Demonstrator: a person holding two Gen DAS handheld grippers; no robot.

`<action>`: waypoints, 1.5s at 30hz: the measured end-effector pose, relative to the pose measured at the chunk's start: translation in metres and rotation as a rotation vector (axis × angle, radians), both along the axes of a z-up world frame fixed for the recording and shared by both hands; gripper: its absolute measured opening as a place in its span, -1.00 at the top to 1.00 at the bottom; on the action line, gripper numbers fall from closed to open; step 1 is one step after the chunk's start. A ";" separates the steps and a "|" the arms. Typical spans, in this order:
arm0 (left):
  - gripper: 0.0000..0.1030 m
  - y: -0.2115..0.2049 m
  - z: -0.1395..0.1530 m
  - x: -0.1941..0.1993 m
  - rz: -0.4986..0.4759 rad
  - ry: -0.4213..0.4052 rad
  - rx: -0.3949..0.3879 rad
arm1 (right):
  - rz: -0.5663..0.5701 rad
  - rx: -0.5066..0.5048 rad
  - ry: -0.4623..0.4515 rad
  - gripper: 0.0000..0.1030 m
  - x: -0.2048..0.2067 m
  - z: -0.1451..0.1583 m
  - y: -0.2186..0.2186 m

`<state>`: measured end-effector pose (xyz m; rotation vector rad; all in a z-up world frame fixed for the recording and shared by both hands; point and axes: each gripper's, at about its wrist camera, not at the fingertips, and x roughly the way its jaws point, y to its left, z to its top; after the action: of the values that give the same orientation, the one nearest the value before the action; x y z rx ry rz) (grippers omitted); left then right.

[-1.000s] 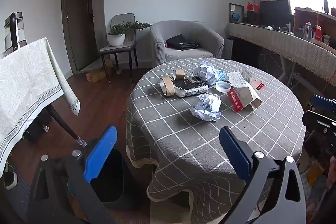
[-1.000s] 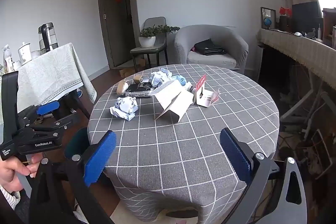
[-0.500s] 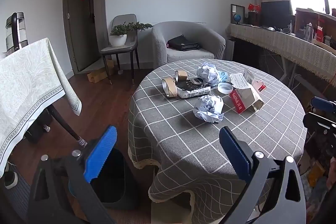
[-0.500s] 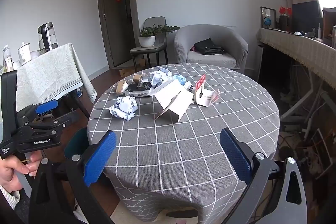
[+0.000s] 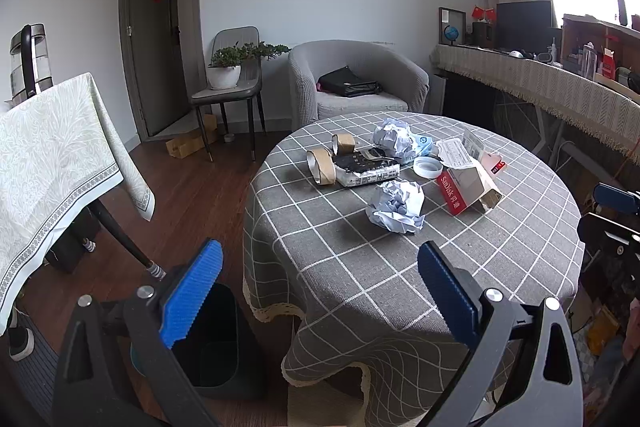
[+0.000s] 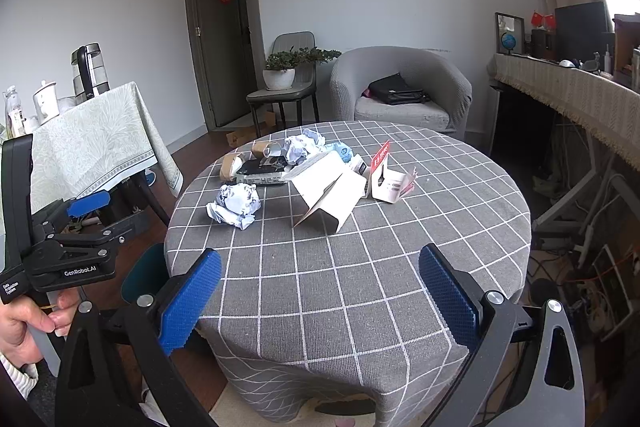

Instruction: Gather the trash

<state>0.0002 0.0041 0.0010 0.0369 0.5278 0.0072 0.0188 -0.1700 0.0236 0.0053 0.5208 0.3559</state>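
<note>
Trash lies on a round table with a grey checked cloth (image 5: 360, 267): a crumpled paper ball (image 5: 396, 207) nearest me, a second ball (image 5: 392, 139) farther back, two tape rolls (image 5: 322, 167), a black-and-white packet (image 5: 366, 169), a white lid (image 5: 427, 167) and an open cardboard box (image 5: 466, 187). A dark bin (image 5: 216, 339) stands on the floor at the table's left. My left gripper (image 5: 320, 291) is open and empty, short of the table edge. My right gripper (image 6: 320, 291) is open and empty over the near cloth; the paper ball (image 6: 236, 205) and box (image 6: 332, 193) lie ahead.
A side table with a pale cloth (image 5: 52, 155) stands at the left. A grey armchair (image 5: 356, 83) and a chair with a potted plant (image 5: 228, 75) are behind. A long draped counter (image 5: 560, 95) runs along the right wall. Wooden floor (image 5: 192, 195) lies between the tables.
Both grippers have drawn back slightly from the table; the view of the left one has shifted so the table sits a little farther right. Both stay open.
</note>
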 end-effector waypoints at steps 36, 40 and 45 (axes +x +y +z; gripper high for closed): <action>-0.94 -0.001 -0.002 0.002 0.001 0.002 0.002 | 0.001 -0.002 -0.001 -0.94 -0.001 0.001 -0.004; -0.94 -0.001 -0.002 0.002 0.000 0.001 0.002 | 0.000 -0.005 0.001 -0.94 0.000 0.001 -0.003; -0.94 -0.002 -0.003 0.002 0.000 0.001 0.005 | 0.000 -0.009 -0.001 -0.94 0.000 0.000 -0.002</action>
<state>0.0020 0.0025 -0.0019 0.0414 0.5284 0.0087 0.0185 -0.1719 0.0239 -0.0038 0.5215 0.3539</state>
